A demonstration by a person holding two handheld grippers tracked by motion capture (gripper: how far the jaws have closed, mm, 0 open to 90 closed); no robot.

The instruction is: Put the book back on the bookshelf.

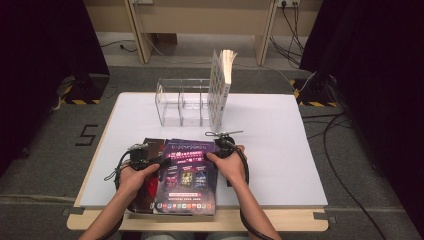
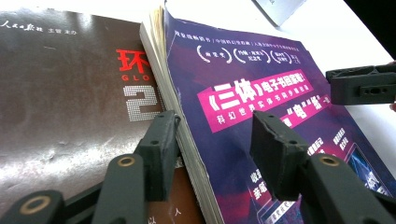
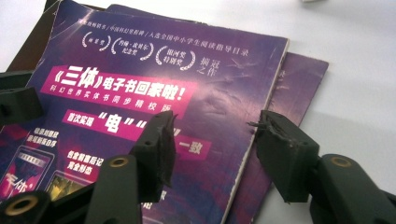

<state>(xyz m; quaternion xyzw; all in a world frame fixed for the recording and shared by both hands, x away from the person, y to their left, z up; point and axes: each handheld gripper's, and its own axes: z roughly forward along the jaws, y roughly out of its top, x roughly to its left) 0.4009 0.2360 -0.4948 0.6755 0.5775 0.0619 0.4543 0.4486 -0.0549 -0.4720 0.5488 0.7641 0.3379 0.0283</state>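
Straddling the purple magazine's [image 1: 187, 177] left and right edges, left gripper [image 2: 217, 149] and right gripper [image 3: 212, 144] gape, gripping nothing. Next: pinch both edges, then lift.

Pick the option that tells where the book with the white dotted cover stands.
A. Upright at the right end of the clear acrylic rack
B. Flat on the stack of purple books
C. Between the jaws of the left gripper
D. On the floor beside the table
A: in the high view the book with the white dotted cover stands upright against the right end of the clear acrylic rack, far from the purple book.
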